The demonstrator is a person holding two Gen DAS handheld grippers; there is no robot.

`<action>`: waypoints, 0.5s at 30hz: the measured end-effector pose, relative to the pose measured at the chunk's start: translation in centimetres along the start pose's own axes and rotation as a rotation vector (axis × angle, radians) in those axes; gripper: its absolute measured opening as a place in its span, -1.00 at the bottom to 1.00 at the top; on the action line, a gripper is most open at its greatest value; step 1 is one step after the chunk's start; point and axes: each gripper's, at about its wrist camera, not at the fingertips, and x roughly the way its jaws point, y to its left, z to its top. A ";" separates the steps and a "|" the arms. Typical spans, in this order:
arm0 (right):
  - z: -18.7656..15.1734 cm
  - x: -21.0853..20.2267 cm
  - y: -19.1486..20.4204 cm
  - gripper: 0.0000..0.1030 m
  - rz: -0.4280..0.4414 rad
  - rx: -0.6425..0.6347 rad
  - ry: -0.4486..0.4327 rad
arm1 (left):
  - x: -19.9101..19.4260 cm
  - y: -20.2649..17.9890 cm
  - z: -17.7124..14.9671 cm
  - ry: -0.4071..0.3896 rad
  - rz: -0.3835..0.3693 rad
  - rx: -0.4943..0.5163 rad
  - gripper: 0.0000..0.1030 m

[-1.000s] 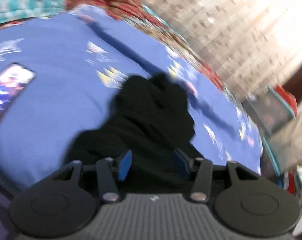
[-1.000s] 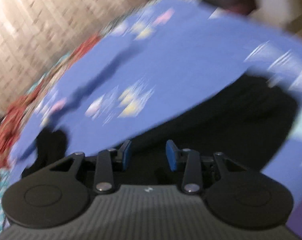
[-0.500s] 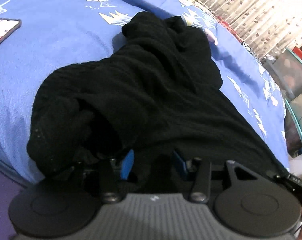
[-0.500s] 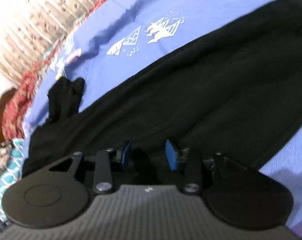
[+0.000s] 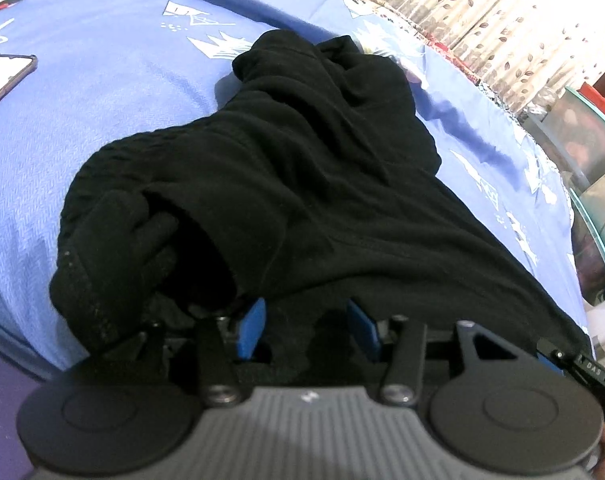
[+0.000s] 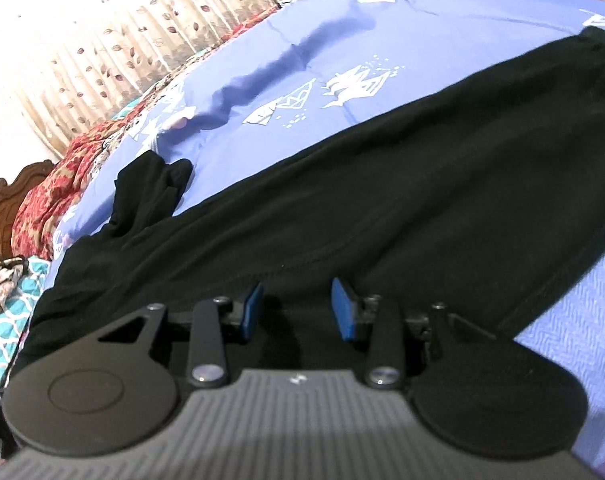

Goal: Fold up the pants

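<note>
**Black pants stretched along the near edge of a blue bed**

A bed covered with a blue printed sheet [image 5: 114, 80] fills both views, with a leaf-patterned curtain [image 6: 114, 32] behind its far side, a carved wooden headboard [image 6: 6, 200] at the far left of the right wrist view, and a phone [image 5: 4, 76] lying on the sheet at the left of the left wrist view.

A second ago both views were blurred and showed the sheet from farther off, with only a small dark mass ahead of each tool. Half a second ago the cloth already spread wide in front of both. Now the picture is sharp and steady, and the cloth sits slightly closer under the blue pads.

The black pants [image 6: 382, 184] lie on the sheet along the bed's near edge. In the right wrist view their long axis runs from the lower left up to the far right, where the flat end reaches the frame edge. The other end is bunched: in the left wrist view it rises as a crumpled heap [image 5: 322, 92] pointing toward the far side.

The left hand-held gripper [image 5: 308, 330] has its pads spread apart over the dark fabric, gripping nothing. The right hand-held gripper [image 6: 296, 312] is likewise spread, with the pants' seamed edge just ahead of its pads.
</note>
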 end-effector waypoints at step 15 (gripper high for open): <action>-0.1 -0.2 -0.2 -0.19 -0.006 -0.005 -0.005 | -0.2 0.1 -0.2 -0.005 -0.005 0.013 0.00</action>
